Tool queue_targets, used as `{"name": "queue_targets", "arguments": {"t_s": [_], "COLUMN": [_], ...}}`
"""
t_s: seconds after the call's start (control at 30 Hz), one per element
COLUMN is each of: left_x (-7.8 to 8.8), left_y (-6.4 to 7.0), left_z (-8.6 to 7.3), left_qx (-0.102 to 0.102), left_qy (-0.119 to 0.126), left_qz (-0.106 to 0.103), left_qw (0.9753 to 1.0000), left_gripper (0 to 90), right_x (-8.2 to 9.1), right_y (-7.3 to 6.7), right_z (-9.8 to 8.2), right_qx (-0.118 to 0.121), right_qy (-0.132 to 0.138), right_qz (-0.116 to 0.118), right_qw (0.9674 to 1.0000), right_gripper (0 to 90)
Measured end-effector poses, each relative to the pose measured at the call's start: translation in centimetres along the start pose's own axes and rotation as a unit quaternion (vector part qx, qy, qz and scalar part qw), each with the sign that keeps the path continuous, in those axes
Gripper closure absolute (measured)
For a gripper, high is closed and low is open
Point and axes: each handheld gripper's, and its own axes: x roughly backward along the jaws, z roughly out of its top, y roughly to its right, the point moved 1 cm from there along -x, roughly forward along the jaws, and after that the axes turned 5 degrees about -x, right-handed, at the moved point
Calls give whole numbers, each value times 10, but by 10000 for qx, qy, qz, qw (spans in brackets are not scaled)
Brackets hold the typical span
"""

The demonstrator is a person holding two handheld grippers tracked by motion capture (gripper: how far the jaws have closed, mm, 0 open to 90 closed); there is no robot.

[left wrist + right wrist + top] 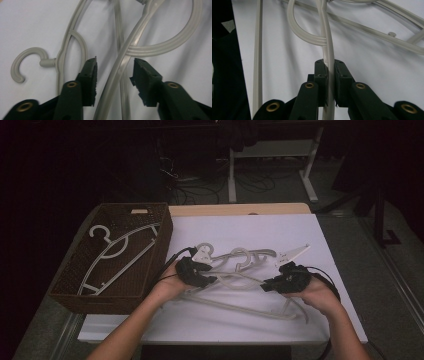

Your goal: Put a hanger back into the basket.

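Several pale grey plastic hangers (240, 265) lie tangled on the white tabletop (250, 232). My left gripper (212, 280) reaches into the tangle from the left. In the left gripper view its jaws (115, 73) stand apart on either side of one hanger arm (117, 71), and the pads do not press on it. A hook (21, 63) of another hanger lies to the left. My right gripper (266, 286) comes in from the right. It is shut (329, 68) on a hanger arm (327, 45) that runs straight up between its pads.
A brown woven basket (95, 300) stands at the table's left with one white hanger (117, 252) inside. Table legs (310, 175) and cables lie on the dark floor beyond the far edge. Bare white tabletop stretches behind the hangers.
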Motion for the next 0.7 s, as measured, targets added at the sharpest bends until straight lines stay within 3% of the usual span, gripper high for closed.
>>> {"name": "queue_targets", "arguments": {"t_s": [0.17,0.27,0.4,0.5,0.6,0.7], "left_x": [1,1,0,-1,0,4], "left_y": [2,2,6,10,11,9], "left_z": [0,-1,-2,-1,-1,-1], "left_qx": [-177,-264,-423,-540,-427,-283], "left_qy": [-103,-169,-236,-220,-150,-51], "left_qz": [18,-74,-340,-600,-800,-830], "left_qw": [9998,9995,9982,9965,9958,9961], "left_gripper": [706,729,769,805,825,826], "right_x": [-1,-2,-2,-1,1,0], "right_y": [-1,-1,4,10,17,21], "right_z": [4,5,8,12,15,18], "right_qx": [42,60,106,81,31,20], "right_qy": [-22,-102,-305,-362,-391,-313], "right_qz": [86,120,177,88,86,126], "right_qw": [10000,9999,9993,9993,9992,9994], "right_gripper": [814,813,800,759,726,684]}}
